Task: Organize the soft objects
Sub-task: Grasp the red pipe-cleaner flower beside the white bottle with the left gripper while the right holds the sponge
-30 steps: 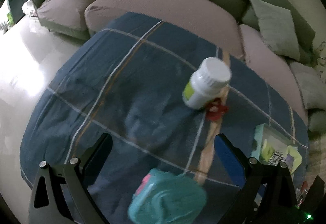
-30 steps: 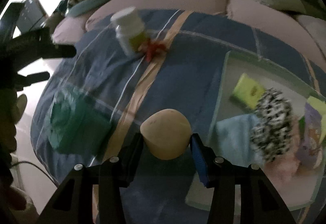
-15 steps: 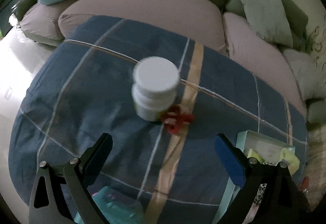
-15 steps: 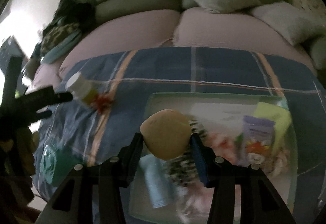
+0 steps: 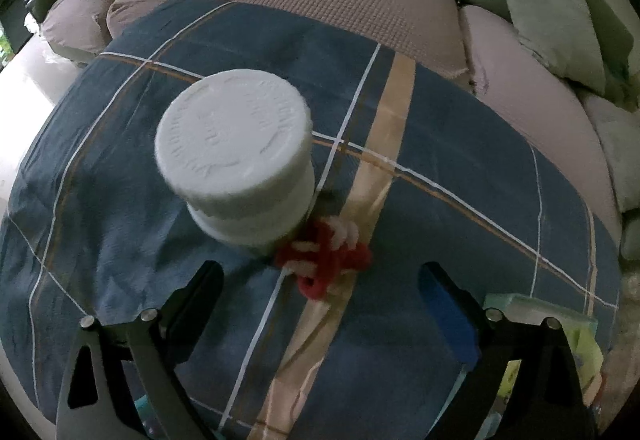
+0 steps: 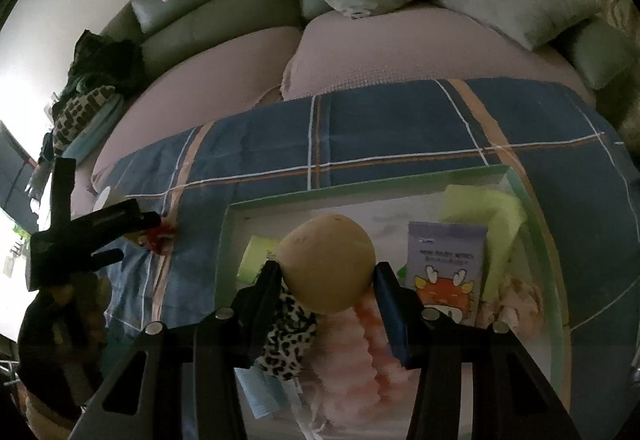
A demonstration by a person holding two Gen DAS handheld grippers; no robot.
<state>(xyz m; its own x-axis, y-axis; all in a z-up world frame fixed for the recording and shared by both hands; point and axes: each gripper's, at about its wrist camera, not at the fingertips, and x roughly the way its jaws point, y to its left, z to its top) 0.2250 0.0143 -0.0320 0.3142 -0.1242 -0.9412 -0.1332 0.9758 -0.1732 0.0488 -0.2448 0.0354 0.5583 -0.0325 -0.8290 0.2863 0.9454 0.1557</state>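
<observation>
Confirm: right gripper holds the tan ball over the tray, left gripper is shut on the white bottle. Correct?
Not quite. The left gripper is open and empty, jaws wide apart; the white bottle stands ahead of it on the cloth, as the left wrist view shows. The right gripper does hold the tan ball over the tray.

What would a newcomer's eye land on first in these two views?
In the left wrist view, a white bottle looms close on the blue plaid cloth, with a red-and-white knot at its base just ahead of the open left hand-held gripper. In the right wrist view, the right hand-held gripper clamps a tan ball above a green tray crowded with soft items.
</observation>
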